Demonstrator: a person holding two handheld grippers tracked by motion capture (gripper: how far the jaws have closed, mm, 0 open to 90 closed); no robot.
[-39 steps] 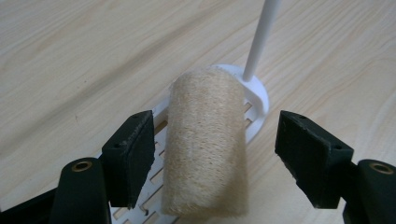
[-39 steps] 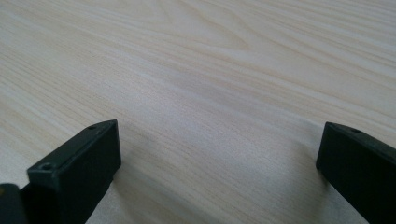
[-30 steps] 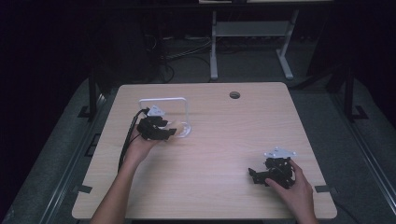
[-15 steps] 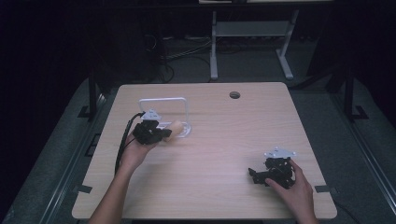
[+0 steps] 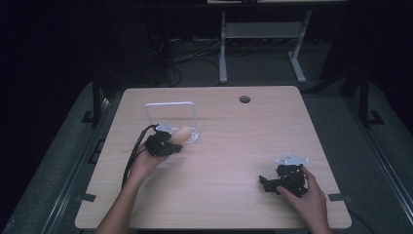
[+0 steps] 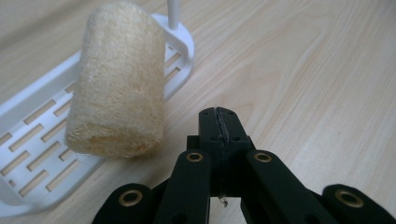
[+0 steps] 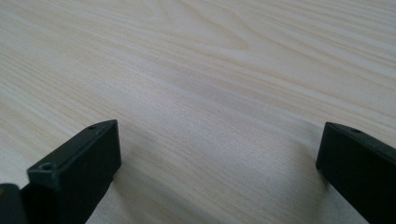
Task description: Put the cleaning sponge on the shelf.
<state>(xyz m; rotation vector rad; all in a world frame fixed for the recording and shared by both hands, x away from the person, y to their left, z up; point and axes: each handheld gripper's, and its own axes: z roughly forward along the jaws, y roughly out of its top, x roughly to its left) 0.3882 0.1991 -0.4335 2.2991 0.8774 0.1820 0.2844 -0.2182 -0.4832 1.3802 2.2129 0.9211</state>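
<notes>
Loofah roll lying across white slotted rack on bench, long axis toward rack's upright post, no visible writing; left claw pressed together beside it, empty; right claw spread.

I seem to be working in a lab or test room: a bare light-wood table with a cable hole, loose cables on grey carpet and a metal stand behind, all dimly lit.
</notes>
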